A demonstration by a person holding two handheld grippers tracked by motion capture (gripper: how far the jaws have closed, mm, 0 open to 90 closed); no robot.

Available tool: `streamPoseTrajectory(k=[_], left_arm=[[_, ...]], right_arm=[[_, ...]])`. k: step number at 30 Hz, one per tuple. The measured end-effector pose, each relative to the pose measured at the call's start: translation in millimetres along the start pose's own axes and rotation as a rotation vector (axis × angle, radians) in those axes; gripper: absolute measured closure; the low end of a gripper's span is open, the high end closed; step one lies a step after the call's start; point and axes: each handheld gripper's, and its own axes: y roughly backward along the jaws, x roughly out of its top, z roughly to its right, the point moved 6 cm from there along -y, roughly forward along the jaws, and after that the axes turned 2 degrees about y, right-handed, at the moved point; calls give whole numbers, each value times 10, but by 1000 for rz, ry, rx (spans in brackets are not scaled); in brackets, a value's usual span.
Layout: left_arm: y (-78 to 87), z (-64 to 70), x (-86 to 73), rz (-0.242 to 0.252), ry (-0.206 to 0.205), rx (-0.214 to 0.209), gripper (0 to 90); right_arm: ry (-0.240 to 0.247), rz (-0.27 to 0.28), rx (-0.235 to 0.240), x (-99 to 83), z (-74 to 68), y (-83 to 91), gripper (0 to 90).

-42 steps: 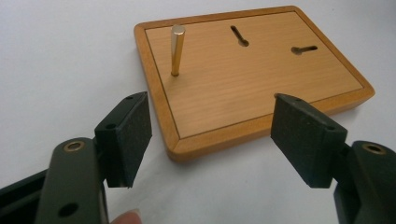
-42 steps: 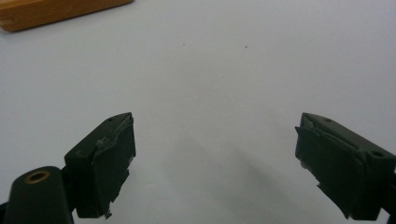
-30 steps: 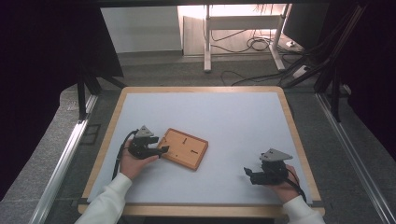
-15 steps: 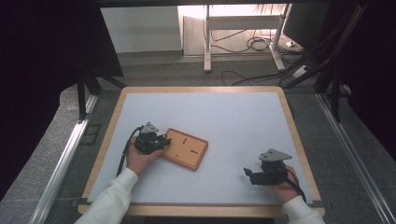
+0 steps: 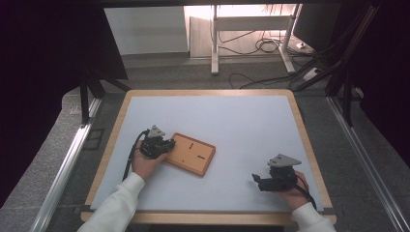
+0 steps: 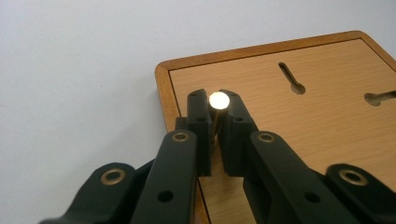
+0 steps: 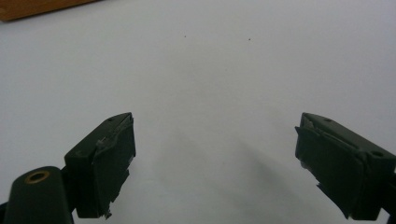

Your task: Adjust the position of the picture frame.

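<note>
high view, left gripper: it is sitting at the near left edge of the wooden board, its fingers reaching just onto that edge; from up here i cannot tell what they are holding.
high view, right gripper: it is resting on the white counter, well apart from the board, in the person's right hand.
high view, board: it is lying flat and slightly turned, left of the counter's middle.
left gripper view, fingers: they are closing on a thin metal pin with a bright round end, standing over the board's corner area near its raised rim.
left gripper view, risk: the pin is looking thin and smooth, so it is likely to twist or slip in the grip if it meets the rim or the board at an angle; missing the keyhole slots would probably scrape the wood.
left gripper view, second risk: pushing sideways could be sliding the loose board, since nothing is steadying it.
right gripper view, fingers: they are standing wide apart and empty over bare counter, with a sliver of the board at the top left corner.
right gripper view, risk: being this far away, it is in no position to brace the board.
writing: no brand, label or readable text is showing anywhere.
</note>
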Motion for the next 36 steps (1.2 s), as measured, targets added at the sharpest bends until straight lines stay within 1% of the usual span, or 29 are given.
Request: streamPoseTrajectory(k=[5,9,11,12,16,17,18,20,23,25,27,31,36], left_arm=[[28,20,28,-3,18,-9,850],[45,37,44,-7,16,-20,850],[47,49,54,2,24,-26,851],[54,56,63,7,40,-37,851],[74,60,84,18,38,-43,851],[82,65,95,22,30,-51,850],[82,65,95,22,30,-51,851],[87,89,110,27,22,-65,850],[83,105,127,27,14,-69,851],[63,138,157,27,4,-80,850],[56,149,166,26,-1,-86,851],[29,208,196,18,-29,-106,851],[17,238,214,14,-43,-125,851]], right_arm=[[-2,1,0,0,-1,4,122],[0,1,0,0,-2,4,122],[-4,2,1,1,-4,6,122],[-5,1,1,1,-1,9,123],[-6,1,1,0,0,10,122],[-7,1,1,-1,1,10,123],[-7,1,1,-1,1,10,123],[-8,1,0,-1,3,12,122],[-8,2,1,0,2,13,122],[-10,5,1,1,1,14,123],[-10,3,0,0,4,18,123],[-15,9,0,1,16,25,123],[-17,13,-2,2,27,33,122]])
